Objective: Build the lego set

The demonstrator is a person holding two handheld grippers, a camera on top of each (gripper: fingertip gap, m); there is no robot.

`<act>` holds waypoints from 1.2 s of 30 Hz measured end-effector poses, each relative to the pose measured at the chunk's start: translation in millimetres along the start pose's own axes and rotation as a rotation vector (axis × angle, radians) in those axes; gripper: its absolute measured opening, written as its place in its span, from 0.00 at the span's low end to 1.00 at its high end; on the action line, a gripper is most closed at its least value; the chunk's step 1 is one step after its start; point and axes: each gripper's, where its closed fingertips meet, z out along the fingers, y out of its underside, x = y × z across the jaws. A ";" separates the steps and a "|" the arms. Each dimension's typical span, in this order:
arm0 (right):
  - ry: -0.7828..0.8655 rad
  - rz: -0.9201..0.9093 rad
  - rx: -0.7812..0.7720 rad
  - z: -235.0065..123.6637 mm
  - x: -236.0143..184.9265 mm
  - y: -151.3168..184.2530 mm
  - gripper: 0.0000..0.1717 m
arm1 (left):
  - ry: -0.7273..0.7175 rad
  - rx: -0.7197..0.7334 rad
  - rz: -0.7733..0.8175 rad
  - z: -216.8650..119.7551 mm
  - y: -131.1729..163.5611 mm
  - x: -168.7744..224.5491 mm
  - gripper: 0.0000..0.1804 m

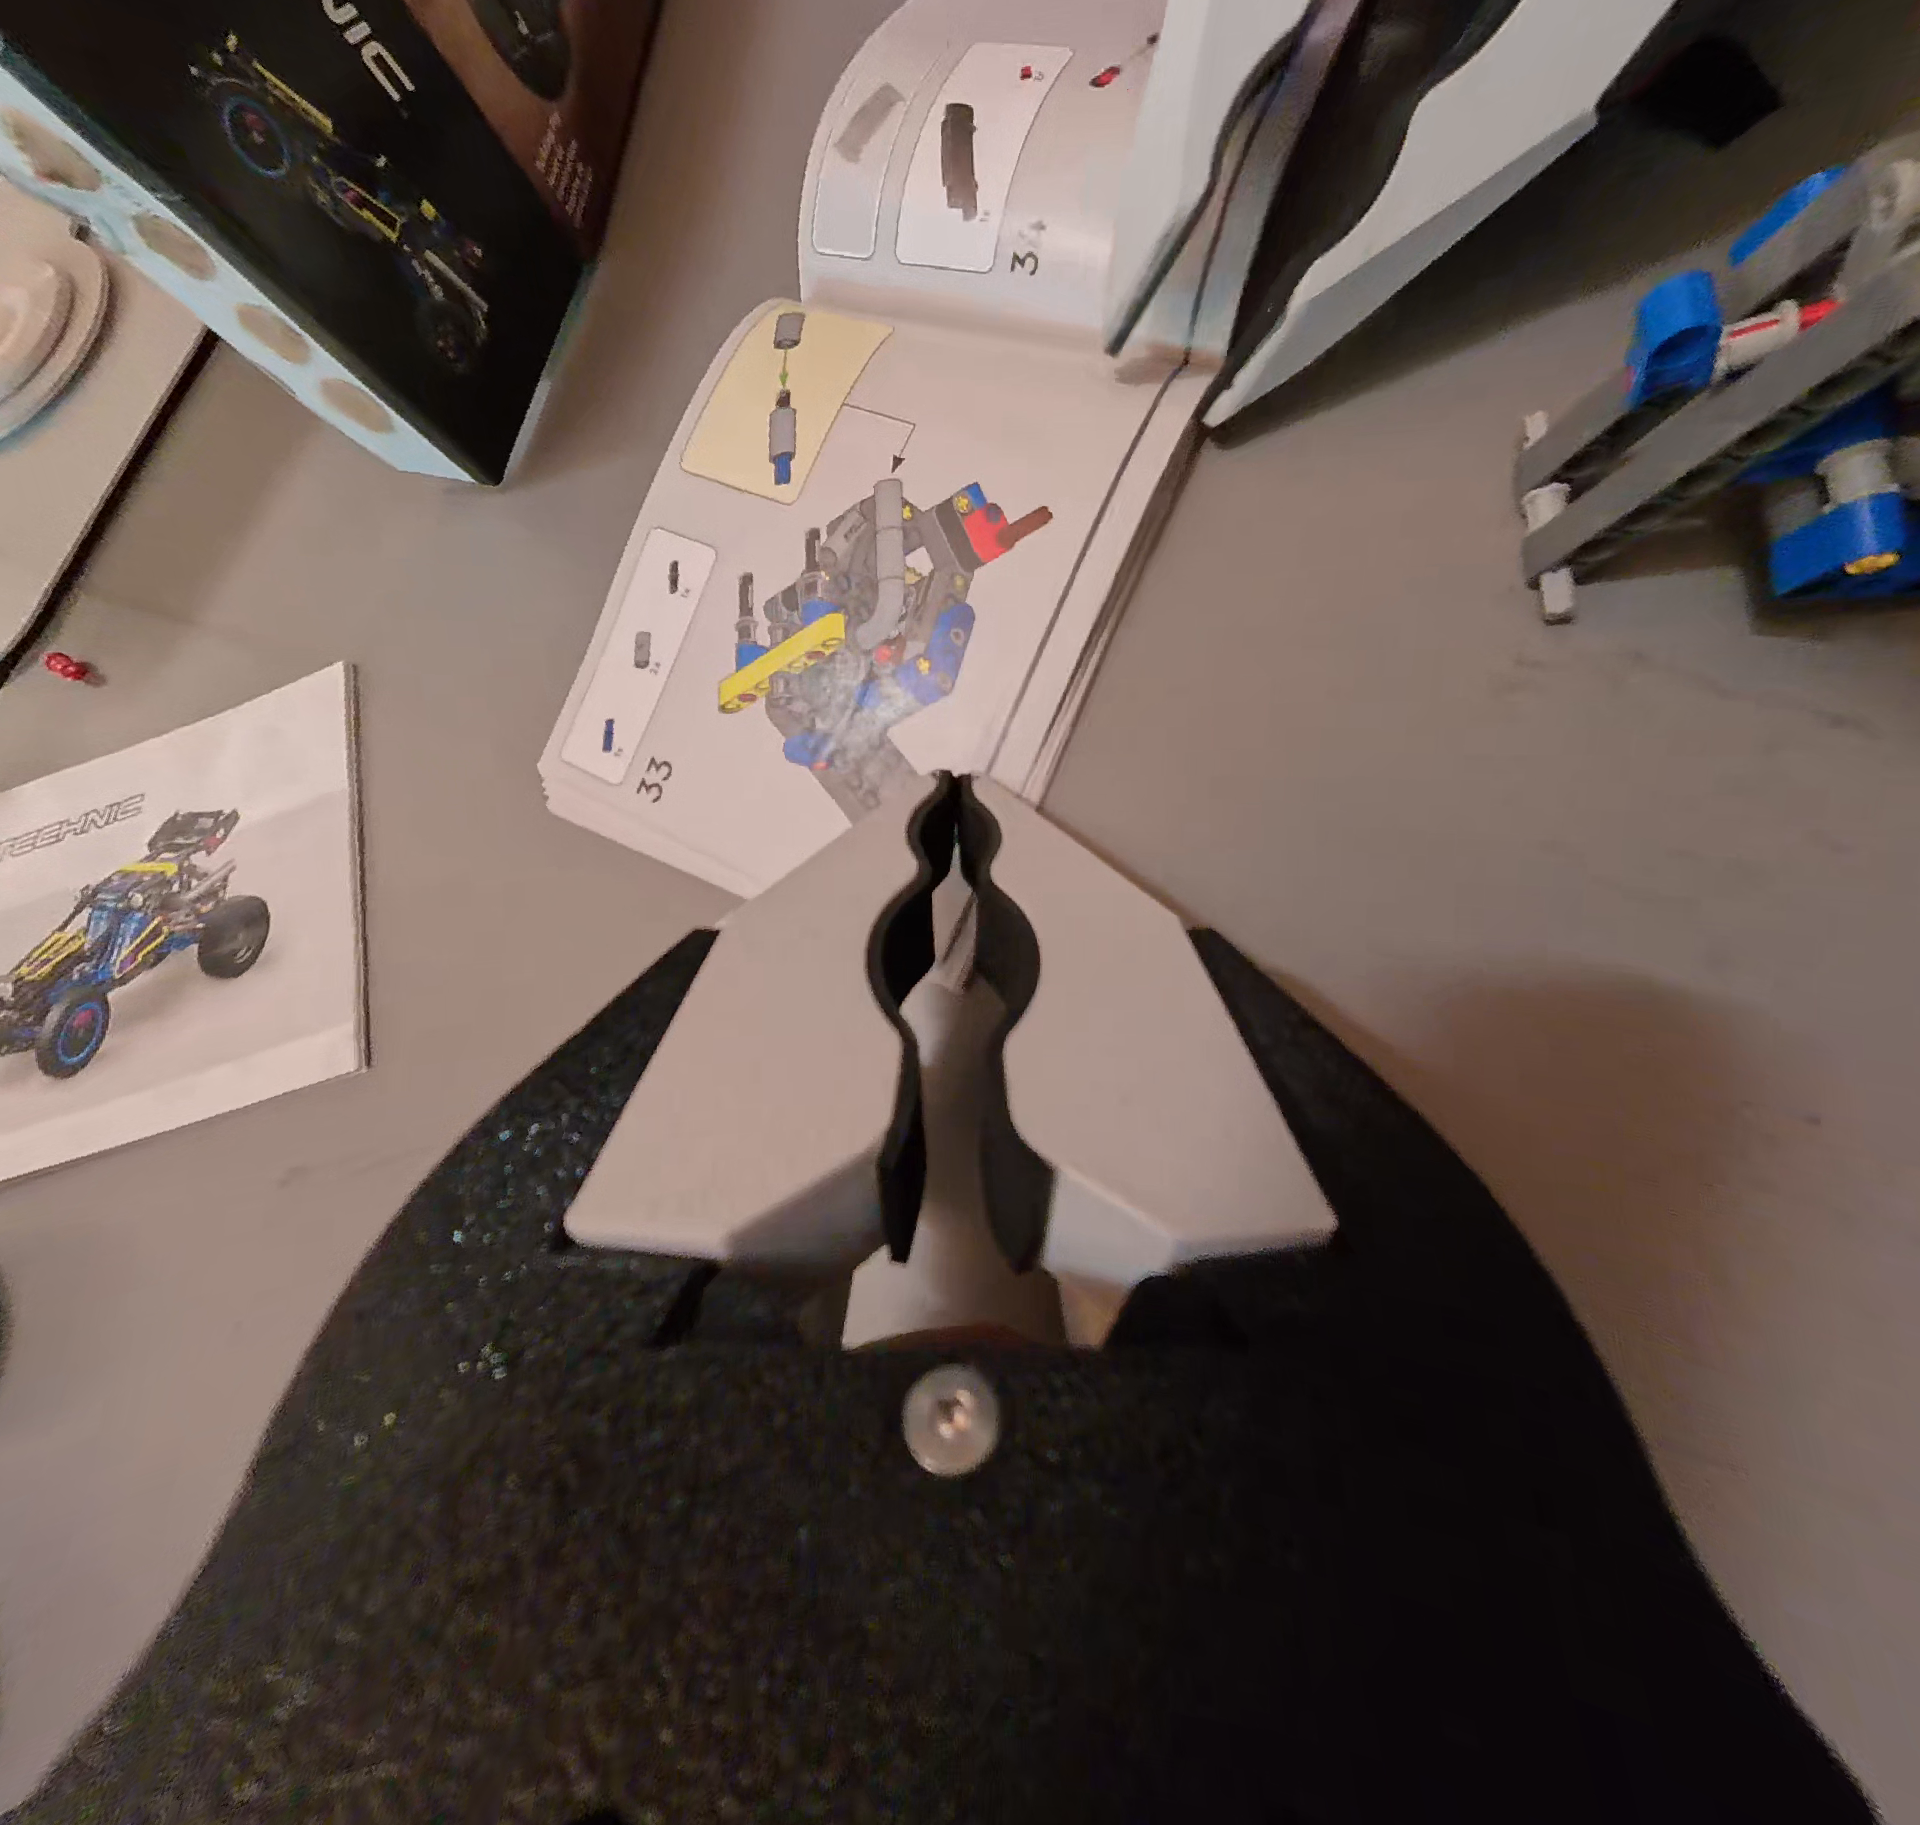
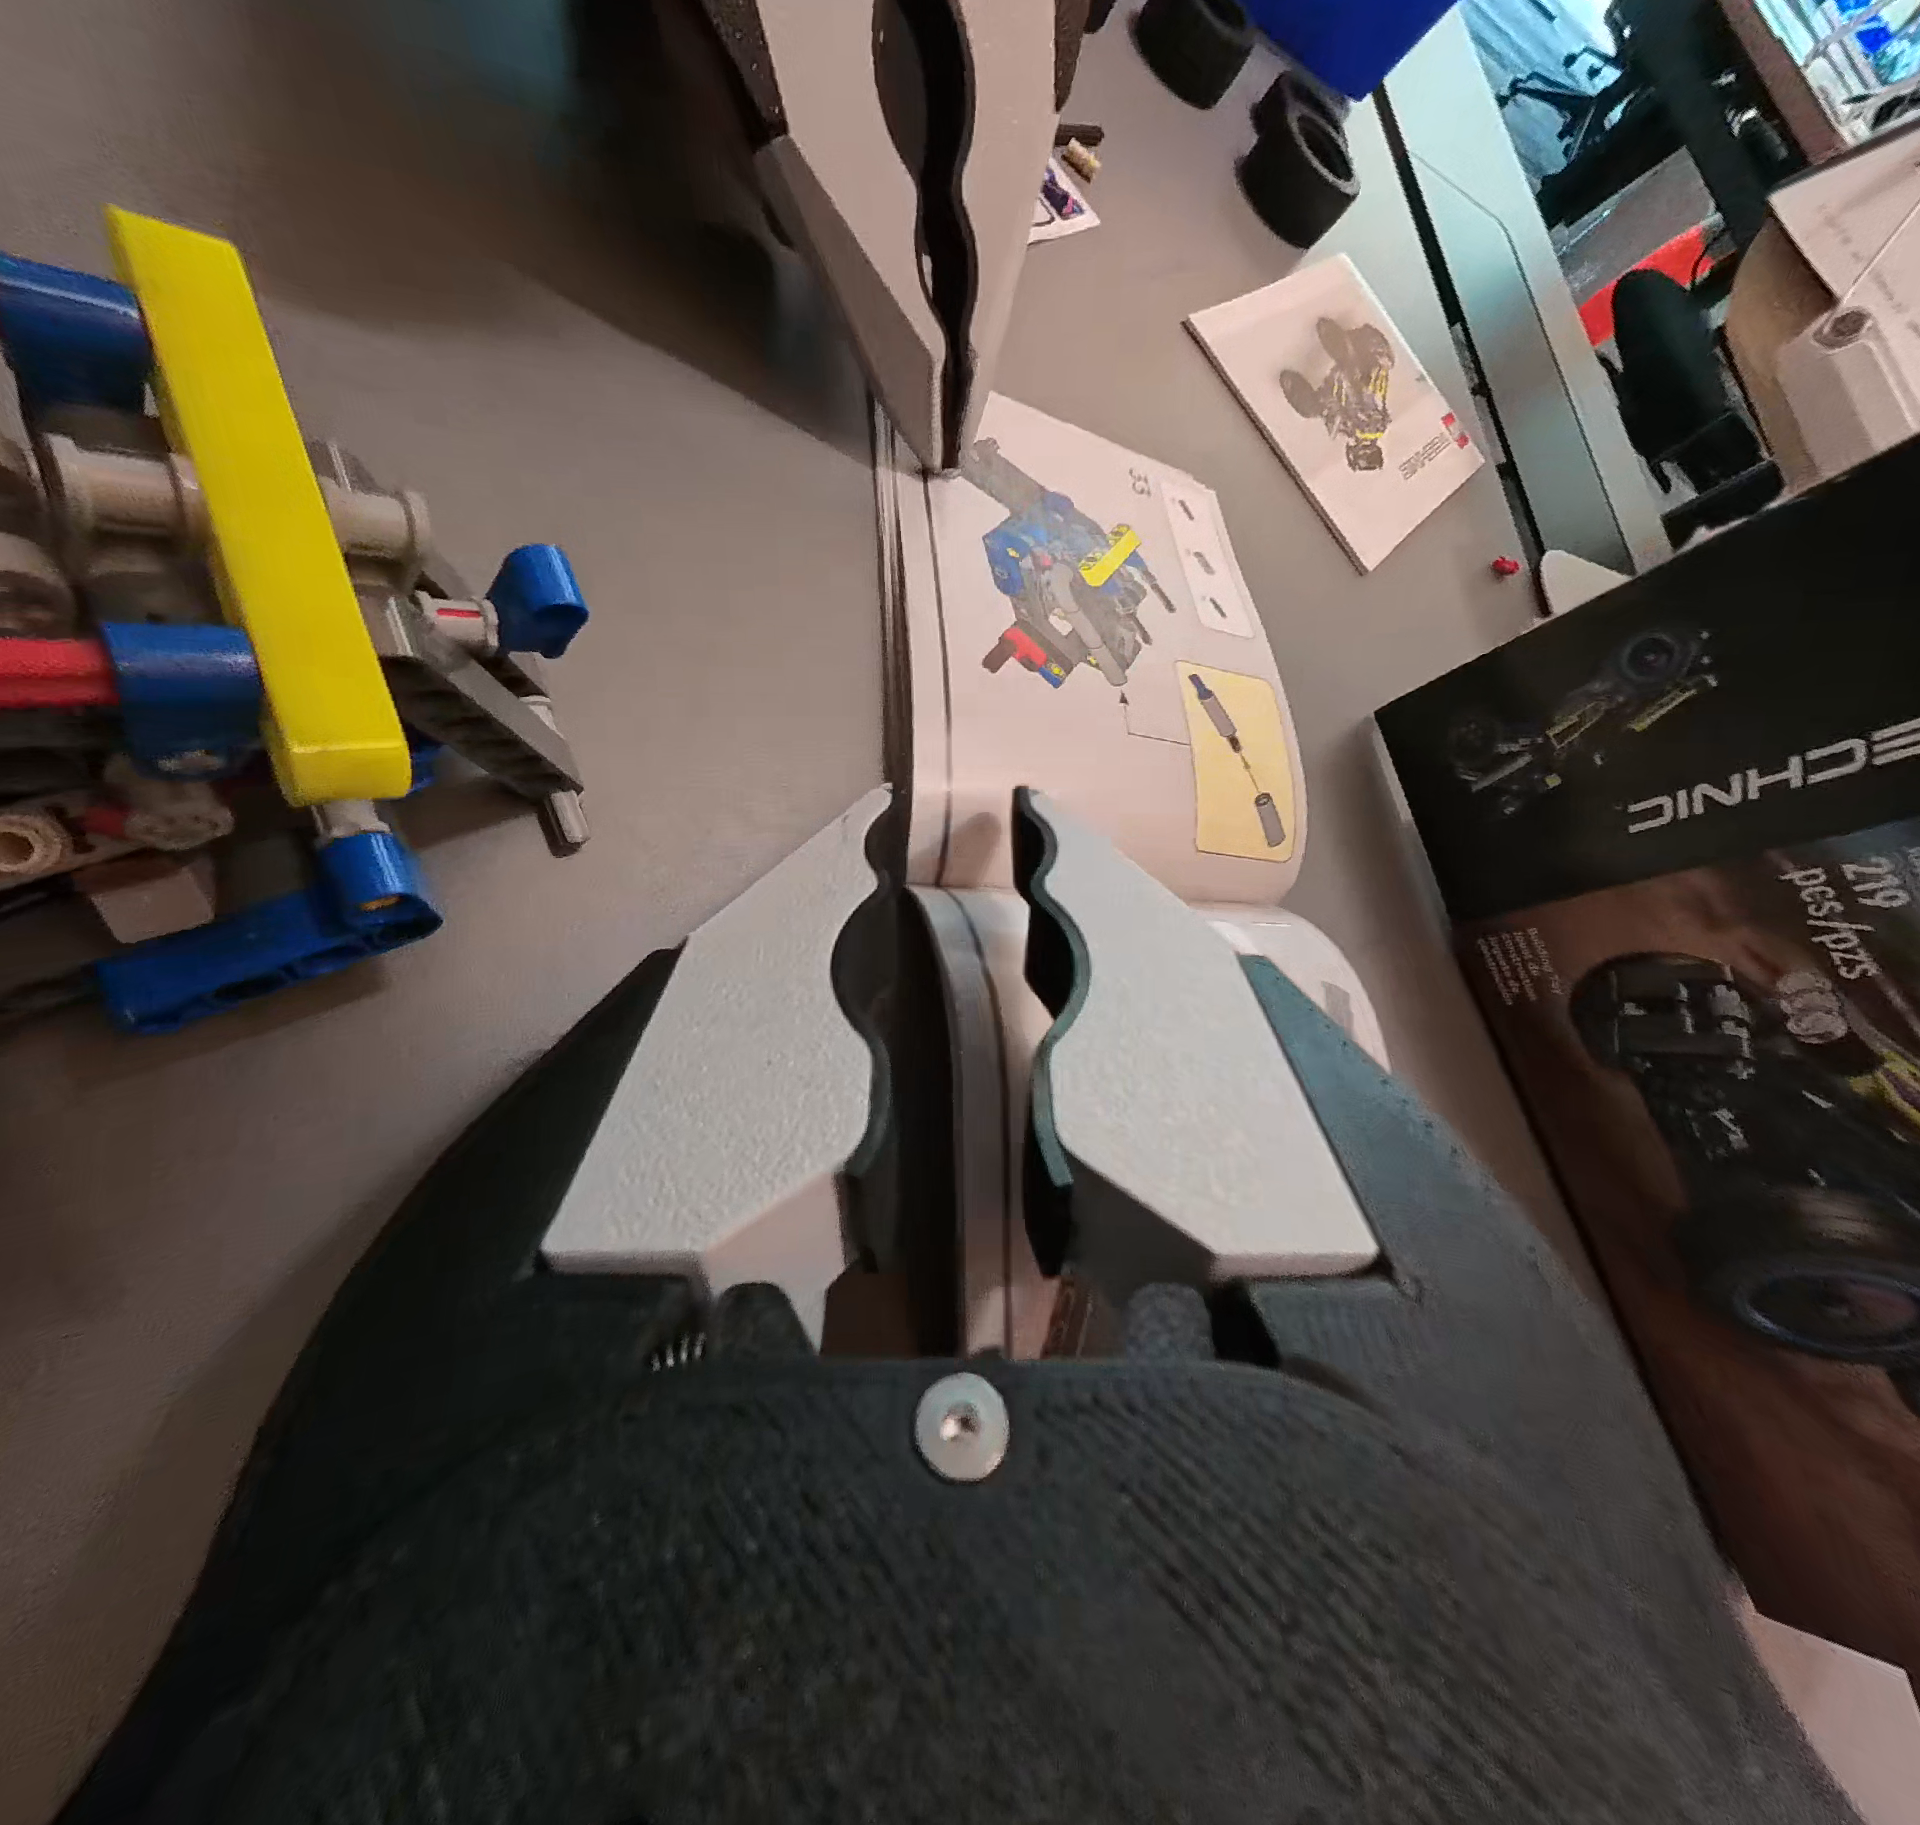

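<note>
While left fingers pinch booklet corner, right fingers straddle spine

Dim, warm indoor light with strong wide-angle bending

Soft shadows are cast on the grey table right of the open booklet; straight edges are bowed toward the frame borders, and things far from the booklet are smeared by blur.
</note>
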 end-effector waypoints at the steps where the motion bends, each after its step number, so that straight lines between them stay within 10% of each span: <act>1: -0.009 -0.003 -0.008 0.6 -1.8 0.8 0.06 | 0.000 0.003 -0.003 -0.3 -0.2 -0.3 0.00; 15: 0.090 -0.038 0.046 -8.4 8.9 -11.8 0.00 | -0.045 0.033 0.058 -6.8 -9.5 -3.1 0.00; 18: 0.119 -0.011 -0.006 -11.8 17.4 1.1 0.03 | -0.077 -0.001 0.059 -12.2 -5.1 -10.2 0.20; 23: 0.250 -0.003 -0.236 -9.2 43.6 41.6 0.00 | -0.064 0.010 0.000 -11.6 -8.5 -11.9 0.00; 36: 0.214 -0.071 -0.221 -4.9 36.2 41.6 0.00 | -0.091 -0.061 0.078 12.8 -10.1 -6.2 0.00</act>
